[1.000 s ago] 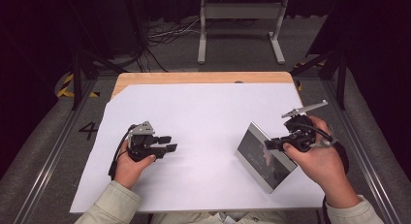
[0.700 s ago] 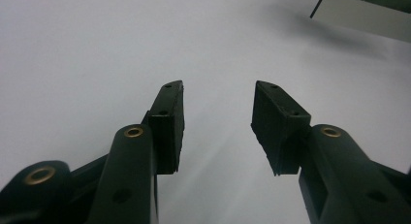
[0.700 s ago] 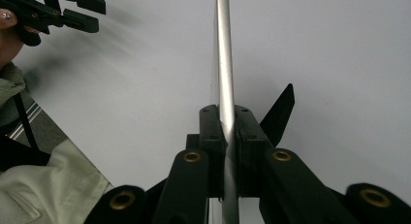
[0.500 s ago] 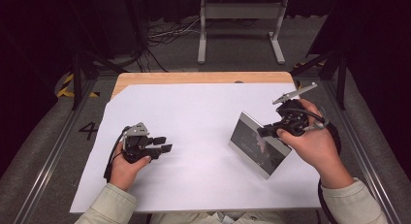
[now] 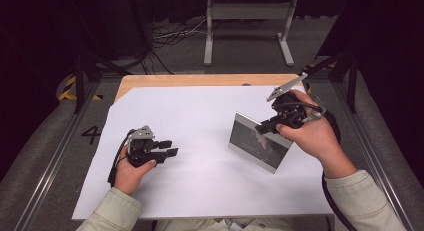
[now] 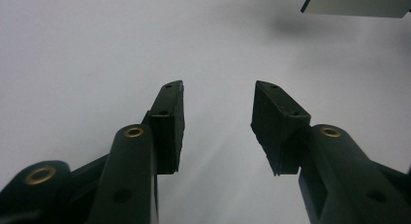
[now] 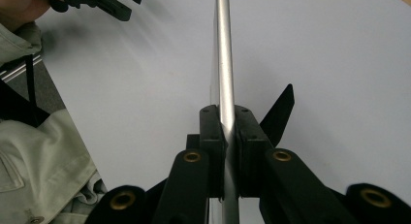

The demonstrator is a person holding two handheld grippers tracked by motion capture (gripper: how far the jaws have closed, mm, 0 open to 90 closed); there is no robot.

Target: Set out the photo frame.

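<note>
Matte white table (image 5: 210,116), right gripper (image 5: 263,127) pinching flat, perhaps mirrored, metal-edged frame (image 5: 257,143), left gripper (image 5: 171,148) spread.

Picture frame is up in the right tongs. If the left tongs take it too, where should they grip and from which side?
Probably the free left edge of the picture frame, approached from the left tongs' side. It is a thin flat panel held on edge, and the right tongs already pinch its rim across the thickness. The black stand juts from the back, so keep clear of it.

Silver-edged picture frame (image 5: 259,143) stands tilted above white table sheet.
</note>
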